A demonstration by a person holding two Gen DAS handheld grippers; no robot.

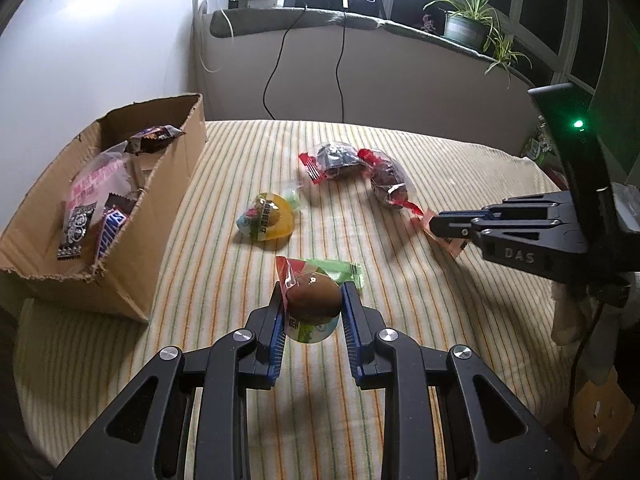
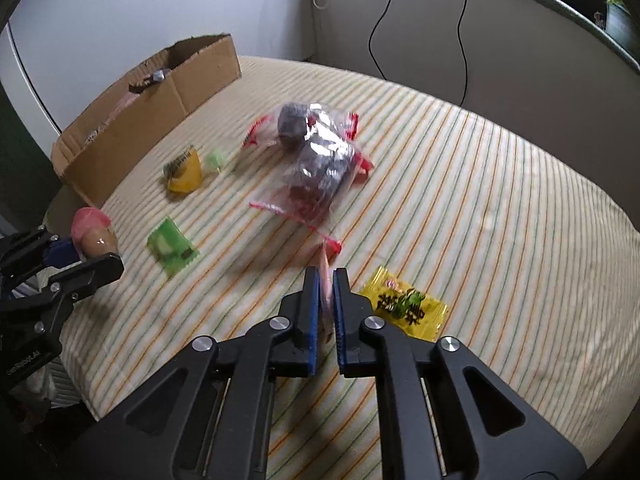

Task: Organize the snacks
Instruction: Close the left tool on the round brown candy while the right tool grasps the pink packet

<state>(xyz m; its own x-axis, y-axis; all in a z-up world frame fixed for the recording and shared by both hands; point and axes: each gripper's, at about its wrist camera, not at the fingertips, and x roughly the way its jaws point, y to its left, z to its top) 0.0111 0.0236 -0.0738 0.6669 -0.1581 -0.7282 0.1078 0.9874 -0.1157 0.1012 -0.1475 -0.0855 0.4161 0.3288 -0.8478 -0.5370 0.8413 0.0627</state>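
My left gripper (image 1: 313, 300) is shut on a brown egg-shaped snack (image 1: 314, 295) in clear wrap and holds it above the striped bed (image 1: 400, 340). It also shows in the right wrist view (image 2: 96, 240). My right gripper (image 2: 326, 276) is shut on the pink end of a clear packet of dark snacks (image 2: 316, 176), which trails onto the bed. In the left wrist view that gripper (image 1: 440, 228) pinches the packet (image 1: 390, 184) by its end. A cardboard box (image 1: 168, 216) with several snacks stands at the left.
A yellow jelly cup (image 1: 266, 216), a green wrapper (image 2: 172, 246), another clear packet of dark snacks (image 1: 334, 160) and a yellow packet (image 2: 406, 306) lie on the bed. Cables hang down the headboard (image 1: 360, 76). Plants (image 1: 472, 20) stand on the sill.
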